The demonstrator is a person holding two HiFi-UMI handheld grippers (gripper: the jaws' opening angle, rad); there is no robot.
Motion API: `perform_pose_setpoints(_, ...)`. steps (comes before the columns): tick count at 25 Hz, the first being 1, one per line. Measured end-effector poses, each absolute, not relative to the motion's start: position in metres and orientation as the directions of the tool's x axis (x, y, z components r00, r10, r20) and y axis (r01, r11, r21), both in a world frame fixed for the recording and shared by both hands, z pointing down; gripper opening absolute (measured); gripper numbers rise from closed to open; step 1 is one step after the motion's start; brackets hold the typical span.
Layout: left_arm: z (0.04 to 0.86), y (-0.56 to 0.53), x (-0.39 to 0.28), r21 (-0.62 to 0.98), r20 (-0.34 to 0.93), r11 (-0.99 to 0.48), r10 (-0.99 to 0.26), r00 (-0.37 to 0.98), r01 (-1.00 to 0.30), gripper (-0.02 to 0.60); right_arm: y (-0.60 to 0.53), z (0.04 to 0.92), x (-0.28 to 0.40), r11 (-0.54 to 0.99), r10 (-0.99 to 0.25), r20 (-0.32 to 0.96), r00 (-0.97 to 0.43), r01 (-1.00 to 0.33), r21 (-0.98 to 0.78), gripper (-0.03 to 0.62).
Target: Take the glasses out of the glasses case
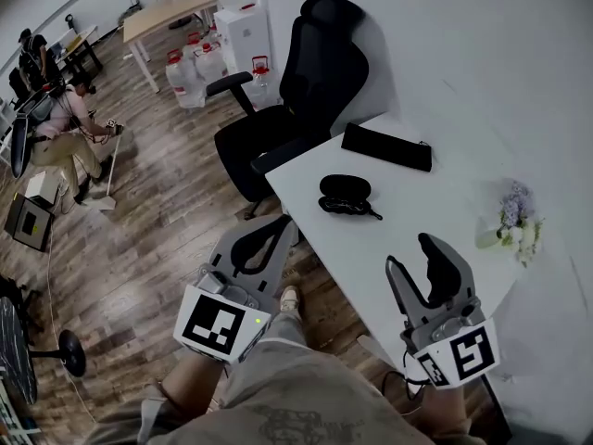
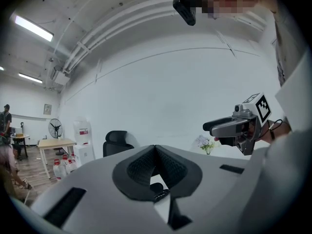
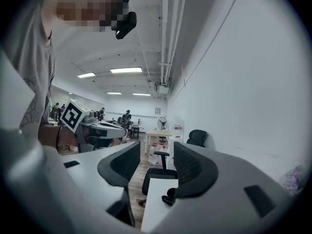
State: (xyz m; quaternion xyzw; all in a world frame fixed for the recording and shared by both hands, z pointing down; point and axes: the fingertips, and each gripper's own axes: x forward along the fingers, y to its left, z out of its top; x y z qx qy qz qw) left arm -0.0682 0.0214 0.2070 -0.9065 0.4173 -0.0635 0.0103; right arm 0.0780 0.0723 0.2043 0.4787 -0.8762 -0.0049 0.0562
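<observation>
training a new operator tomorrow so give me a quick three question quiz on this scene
1. True or false: the left tongs and the right tongs both stand open.
2. What stands on the white table, at the right in the head view? A. a small bunch of flowers B. a mug C. a laptop
3. Fill in: the glasses case is held by ___ of the tongs.

Key
1. False: the left tongs are shut on nothing, and the right tongs are open.
2. A
3. neither; the case lies free on the table, ahead of both.
</observation>
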Motion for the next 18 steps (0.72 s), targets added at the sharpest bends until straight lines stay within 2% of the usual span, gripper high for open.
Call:
perform_pose_setpoints(10,0.232,-0.082,-0.073,-0.023,0.175,-0.721,-0.685,0.707,-0.693,0.015,-0.033,0.233,0.073,0.461,-0.874,0.202,-0.443,-0.885,0.055,0.216)
perform_pose_setpoints(18,0.245,-0.145,-0.080,-0.016,0.210,-0.764,-0.633,0.745,-0.645,0.015,-0.105,0.246,0.062,0.448,-0.867,0.258,-0.426,-0.893,0.034,0.216)
